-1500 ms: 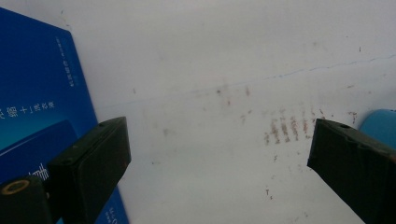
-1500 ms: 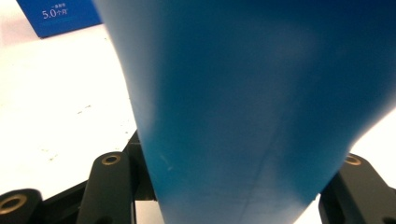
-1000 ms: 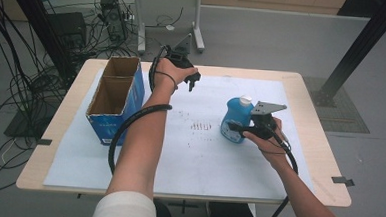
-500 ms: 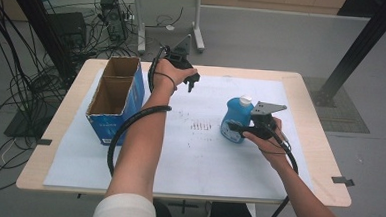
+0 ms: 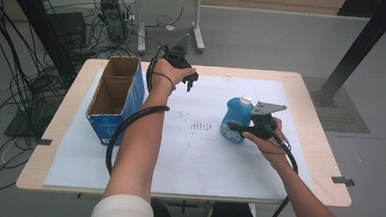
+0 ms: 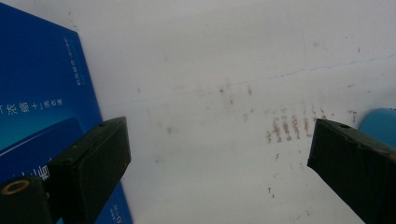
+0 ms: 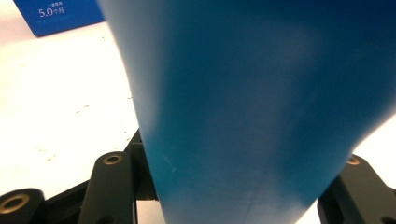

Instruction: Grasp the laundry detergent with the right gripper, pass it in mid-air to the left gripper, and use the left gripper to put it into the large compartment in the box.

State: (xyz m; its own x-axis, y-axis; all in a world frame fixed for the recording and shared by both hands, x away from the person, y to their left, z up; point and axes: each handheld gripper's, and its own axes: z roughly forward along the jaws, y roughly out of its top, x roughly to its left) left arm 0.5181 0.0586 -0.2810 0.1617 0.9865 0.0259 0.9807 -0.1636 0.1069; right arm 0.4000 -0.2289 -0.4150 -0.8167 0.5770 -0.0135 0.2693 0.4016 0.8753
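Legibly, "5.0" marks the blue box (image 7: 58, 16); right tongs (image 7: 224, 186) clamp the blue bottle (image 7: 252, 102), left tongs (image 6: 219, 154) gape empty.

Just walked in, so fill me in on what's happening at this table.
A person works at a table with a hand-held gripper in each hand. The right gripper is shut on a blue bottle with a white cap, which stands upright on the white mat. The left gripper is held above the far side of the mat, jaws open and empty, beside an open blue cardboard box with two empty compartments at the left.
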